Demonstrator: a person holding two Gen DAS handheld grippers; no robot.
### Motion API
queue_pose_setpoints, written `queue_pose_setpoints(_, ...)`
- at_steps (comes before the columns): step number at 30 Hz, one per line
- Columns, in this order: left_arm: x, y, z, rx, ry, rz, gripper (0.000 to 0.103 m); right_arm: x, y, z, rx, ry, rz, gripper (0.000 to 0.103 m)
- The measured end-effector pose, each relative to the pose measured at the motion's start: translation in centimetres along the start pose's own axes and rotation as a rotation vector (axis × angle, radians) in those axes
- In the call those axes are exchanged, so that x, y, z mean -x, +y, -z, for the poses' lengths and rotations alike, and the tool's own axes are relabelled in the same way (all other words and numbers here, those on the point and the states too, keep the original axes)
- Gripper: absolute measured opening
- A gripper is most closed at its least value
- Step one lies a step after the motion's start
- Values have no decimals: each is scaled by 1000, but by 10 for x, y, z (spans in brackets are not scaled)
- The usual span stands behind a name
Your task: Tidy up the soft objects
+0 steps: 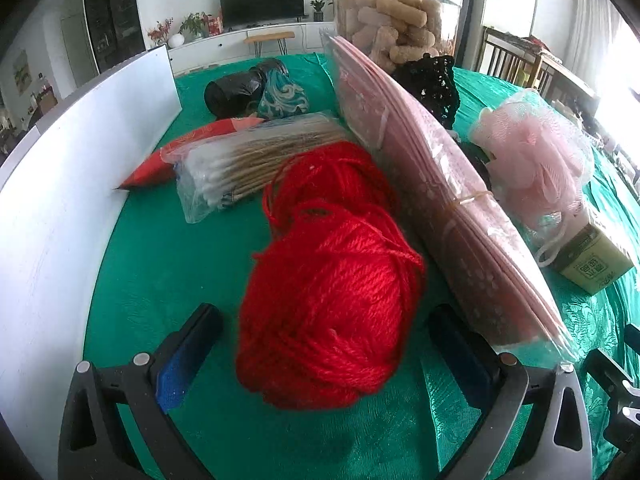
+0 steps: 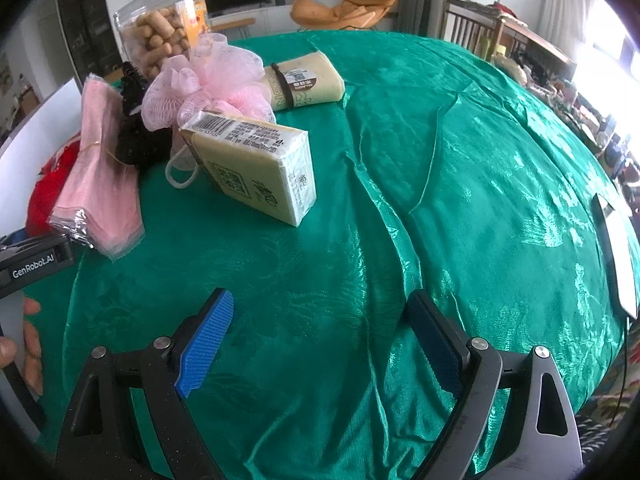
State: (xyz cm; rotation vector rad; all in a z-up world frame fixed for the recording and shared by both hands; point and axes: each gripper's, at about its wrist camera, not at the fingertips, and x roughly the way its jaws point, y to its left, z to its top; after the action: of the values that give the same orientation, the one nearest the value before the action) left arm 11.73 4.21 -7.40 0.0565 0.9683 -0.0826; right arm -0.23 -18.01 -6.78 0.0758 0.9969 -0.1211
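The only lettering that reads cleanly is "GenRobot.AI", white on the black body of the left gripper (image 2: 34, 264) at the left edge of the right wrist view, with a hand (image 2: 28, 344) just below it. The tissue pack (image 2: 256, 164) carries a barcode and printed characters too small to read; the rolled beige cloth (image 2: 306, 82) has a small round label, also unreadable.

In the left wrist view the left gripper (image 1: 326, 344) stands wide, its blue-padded fingers on either side of the red yarn ball (image 1: 332, 292) with a gap on each side. The yarn rests on the green tablecloth (image 1: 168, 264), near the camera, just left of the pink bagged stack (image 1: 440, 184) and in front of the cotton swab bag (image 1: 244, 164).

The right gripper (image 2: 320, 344) is also wide and holds nothing, over bare cloth, well apart from the tissue pack and the pink bath pouf (image 2: 208, 80) at the far left.
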Motion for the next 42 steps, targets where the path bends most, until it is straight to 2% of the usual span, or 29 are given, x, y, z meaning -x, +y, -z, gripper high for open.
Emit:
queue_pose_setpoints(30, 0, 0, 1, 1, -1, 2, 103, 0, -3, -1, -10, 17, -18, 91)
queue_pose_setpoints(37, 0, -1, 1, 1, -1, 1, 103, -23, -11, -33, 73, 60, -50, 95)
queue_pose_setpoints(42, 0, 0, 1, 1, -1, 1, 103, -40, -13, -51, 107, -17, -73, 95)
